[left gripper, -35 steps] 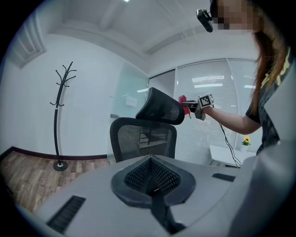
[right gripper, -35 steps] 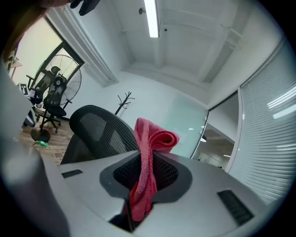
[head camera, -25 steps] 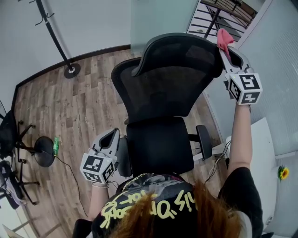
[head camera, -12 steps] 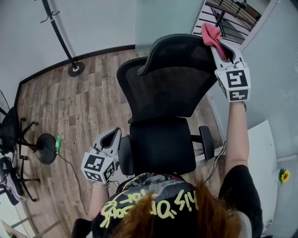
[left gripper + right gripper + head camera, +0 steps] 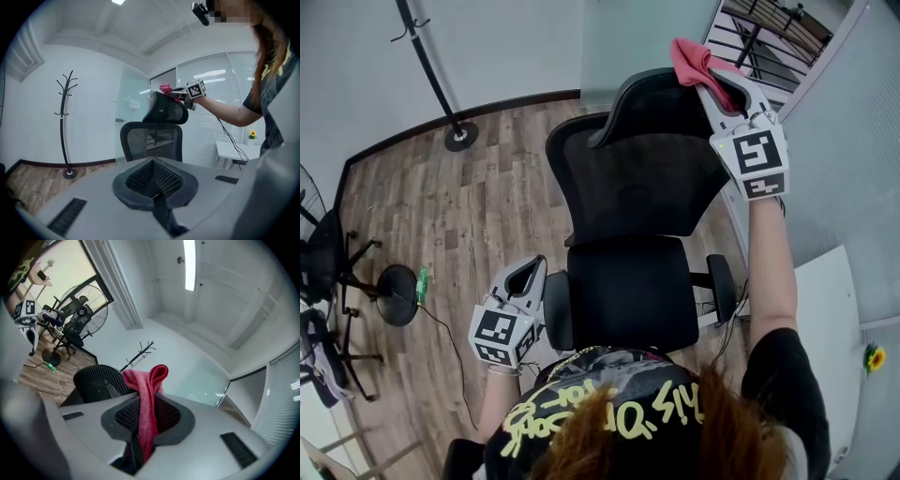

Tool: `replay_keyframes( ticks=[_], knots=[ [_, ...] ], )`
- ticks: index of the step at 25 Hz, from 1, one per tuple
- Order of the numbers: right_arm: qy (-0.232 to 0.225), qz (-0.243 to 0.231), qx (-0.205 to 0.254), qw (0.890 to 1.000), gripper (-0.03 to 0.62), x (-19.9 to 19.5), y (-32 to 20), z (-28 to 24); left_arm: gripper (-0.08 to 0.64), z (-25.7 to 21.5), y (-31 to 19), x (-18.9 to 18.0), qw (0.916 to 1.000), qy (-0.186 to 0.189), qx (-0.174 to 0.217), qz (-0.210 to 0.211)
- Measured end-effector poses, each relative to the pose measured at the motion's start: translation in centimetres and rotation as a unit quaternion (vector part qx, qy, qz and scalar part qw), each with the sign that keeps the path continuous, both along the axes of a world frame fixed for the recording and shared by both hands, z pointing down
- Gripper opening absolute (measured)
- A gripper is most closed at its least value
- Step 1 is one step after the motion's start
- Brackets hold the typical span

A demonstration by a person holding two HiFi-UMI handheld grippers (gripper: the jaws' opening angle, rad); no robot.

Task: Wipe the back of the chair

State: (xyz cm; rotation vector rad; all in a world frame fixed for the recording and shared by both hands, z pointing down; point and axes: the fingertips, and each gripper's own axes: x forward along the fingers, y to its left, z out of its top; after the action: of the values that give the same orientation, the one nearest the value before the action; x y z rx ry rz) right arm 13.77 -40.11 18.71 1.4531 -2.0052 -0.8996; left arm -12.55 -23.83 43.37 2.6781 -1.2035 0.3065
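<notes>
A black mesh office chair (image 5: 628, 187) stands in front of me, its backrest facing me and its headrest (image 5: 652, 89) on top. My right gripper (image 5: 701, 73) is raised at the headrest's top right edge, shut on a pink cloth (image 5: 689, 58) that pokes out over the headrest. In the right gripper view the pink cloth (image 5: 147, 404) hangs pinched between the jaws, with the chair (image 5: 96, 383) just beyond. My left gripper (image 5: 523, 278) is low beside the seat's left side, shut with nothing in it. The left gripper view shows the chair (image 5: 151, 143) and the cloth (image 5: 165, 88) at a distance.
A coat stand (image 5: 441, 89) is at the back left on the wood floor. A floor fan (image 5: 323, 272) and a green bottle (image 5: 422, 284) are at the left. A white desk (image 5: 825, 319) with cables sits at the right, by a glass wall.
My right gripper has moved the pink cloth leftward and further along the top of the headrest. The left gripper has stayed by the seat.
</notes>
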Motion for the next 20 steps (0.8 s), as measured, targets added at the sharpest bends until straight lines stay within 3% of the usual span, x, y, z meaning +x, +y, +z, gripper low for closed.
replay_keyframes(
  ticks=[6,13,20],
  knots=[
    [0.010,-0.046,-0.009,0.999,0.061,-4.2,0.3,0.7,-0.008,0.1,0.2,0.3,1.0000,-0.008,0.003,0.004],
    [0.083,-0.097,-0.021,0.992,0.061,-9.2,0.4,2.0,-0.008,0.2,0.1,0.7,1.0000,0.000,-0.002,0.007],
    [0.142,-0.100,-0.024,0.985,0.061,-11.7,1.4,3.2,-0.008,-0.1,0.0,0.8,1.0000,0.000,-0.003,0.004]
  ],
)
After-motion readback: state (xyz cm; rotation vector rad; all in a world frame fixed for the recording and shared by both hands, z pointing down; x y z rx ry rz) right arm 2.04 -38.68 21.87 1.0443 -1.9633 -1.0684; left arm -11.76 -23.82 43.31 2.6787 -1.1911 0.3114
